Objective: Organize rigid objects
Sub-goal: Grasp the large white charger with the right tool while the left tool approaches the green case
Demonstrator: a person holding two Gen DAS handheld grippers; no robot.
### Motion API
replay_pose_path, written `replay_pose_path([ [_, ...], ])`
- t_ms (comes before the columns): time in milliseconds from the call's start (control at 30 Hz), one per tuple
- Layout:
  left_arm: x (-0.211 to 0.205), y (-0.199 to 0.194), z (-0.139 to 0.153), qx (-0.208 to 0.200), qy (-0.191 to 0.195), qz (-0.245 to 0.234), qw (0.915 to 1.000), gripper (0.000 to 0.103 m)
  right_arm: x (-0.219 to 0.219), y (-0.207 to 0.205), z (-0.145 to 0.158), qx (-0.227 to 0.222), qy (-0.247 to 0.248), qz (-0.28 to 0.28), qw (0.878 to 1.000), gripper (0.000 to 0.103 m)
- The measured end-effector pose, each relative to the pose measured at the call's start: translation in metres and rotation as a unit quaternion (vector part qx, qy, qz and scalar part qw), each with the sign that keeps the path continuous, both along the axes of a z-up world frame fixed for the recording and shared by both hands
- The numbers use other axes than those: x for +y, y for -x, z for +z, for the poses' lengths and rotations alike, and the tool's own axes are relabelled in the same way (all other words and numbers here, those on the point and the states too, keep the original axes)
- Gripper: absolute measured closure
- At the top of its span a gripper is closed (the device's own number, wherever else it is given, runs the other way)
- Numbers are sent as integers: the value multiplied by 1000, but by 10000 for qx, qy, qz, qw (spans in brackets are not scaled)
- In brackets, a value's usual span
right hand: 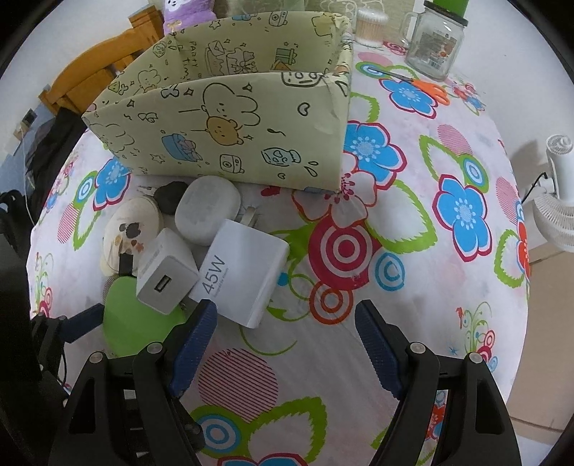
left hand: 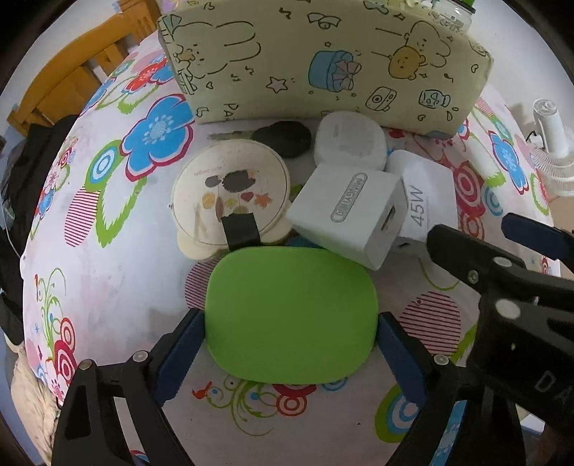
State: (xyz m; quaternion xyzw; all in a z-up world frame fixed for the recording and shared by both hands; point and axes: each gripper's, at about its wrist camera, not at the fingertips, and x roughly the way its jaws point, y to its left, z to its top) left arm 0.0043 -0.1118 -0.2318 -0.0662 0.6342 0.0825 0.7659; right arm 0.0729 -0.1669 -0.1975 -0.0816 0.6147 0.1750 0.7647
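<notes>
My left gripper (left hand: 290,322) is shut on a flat green case (left hand: 290,315), low over the flowered tablecloth; it also shows in the right wrist view (right hand: 140,319). Beyond it lie a round cream tin (left hand: 229,193), a small white USB charger (left hand: 351,211), a white 45W charger (right hand: 240,272), a white oval case (left hand: 349,139) and a black key fob (left hand: 283,138). The patterned yellow box (right hand: 222,122) stands behind them, open on top. My right gripper (right hand: 287,322) is open and empty, just in front of the 45W charger.
A glass jar (right hand: 434,43) with a green lid, orange scissors (right hand: 427,86) and a cotton swab jar (right hand: 371,27) stand at the back right. A white fan (right hand: 559,200) stands off the table's right edge. Wooden chairs (right hand: 97,71) are at the back left.
</notes>
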Motion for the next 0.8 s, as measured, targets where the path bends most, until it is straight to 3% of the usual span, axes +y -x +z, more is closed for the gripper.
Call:
replay_pose_path([
  [167, 7, 2, 7, 10, 119, -22, 9999, 8, 6, -4, 0, -25, -8, -37, 10000, 21],
  [800, 64, -18, 31, -80, -36, -192, 9998, 8, 26, -17, -16, 156, 55, -588, 9981, 21],
])
